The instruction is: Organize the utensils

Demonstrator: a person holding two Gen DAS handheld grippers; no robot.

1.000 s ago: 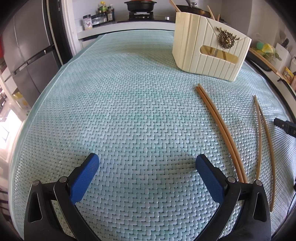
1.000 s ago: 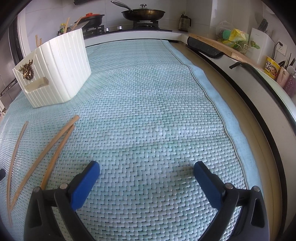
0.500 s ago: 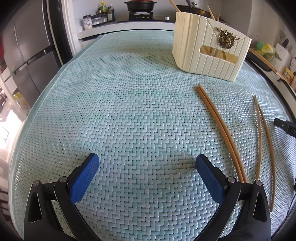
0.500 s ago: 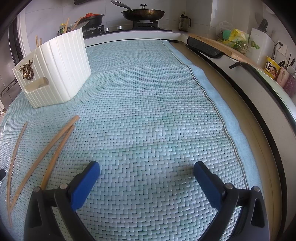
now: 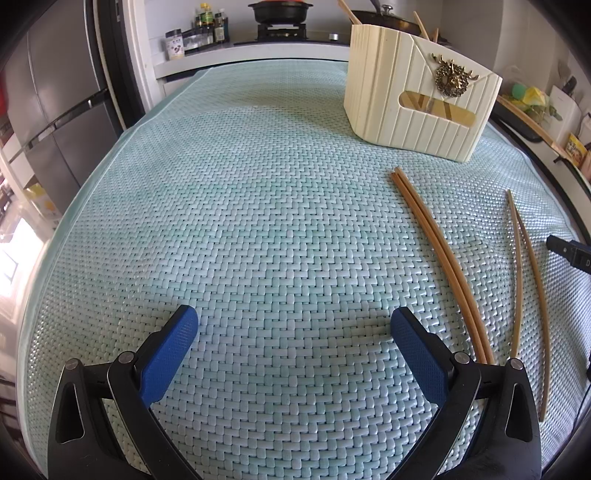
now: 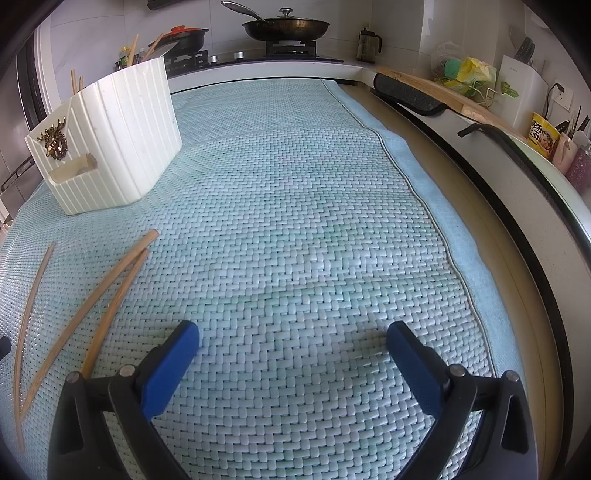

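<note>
Two pairs of wooden chopsticks lie on the woven mat. In the left wrist view one pair (image 5: 439, 258) lies side by side just right of my left gripper (image 5: 293, 325), and a thinner pair (image 5: 524, 273) lies farther right. A cream ribbed utensil holder (image 5: 417, 99) with a brass ornament stands at the back right; several chopsticks stick out of its top. In the right wrist view the holder (image 6: 107, 144) stands far left and the chopsticks (image 6: 92, 306) lie left of my right gripper (image 6: 293, 334). Both grippers are open with nothing between the blue pads.
The pale green woven mat (image 5: 240, 221) covers the table. A bare wooden strip (image 6: 495, 258) and a raised counter edge run along the right. Behind are a stove with a pan (image 6: 286, 27), bottles (image 5: 207, 27) and a fridge (image 5: 48, 96) at left.
</note>
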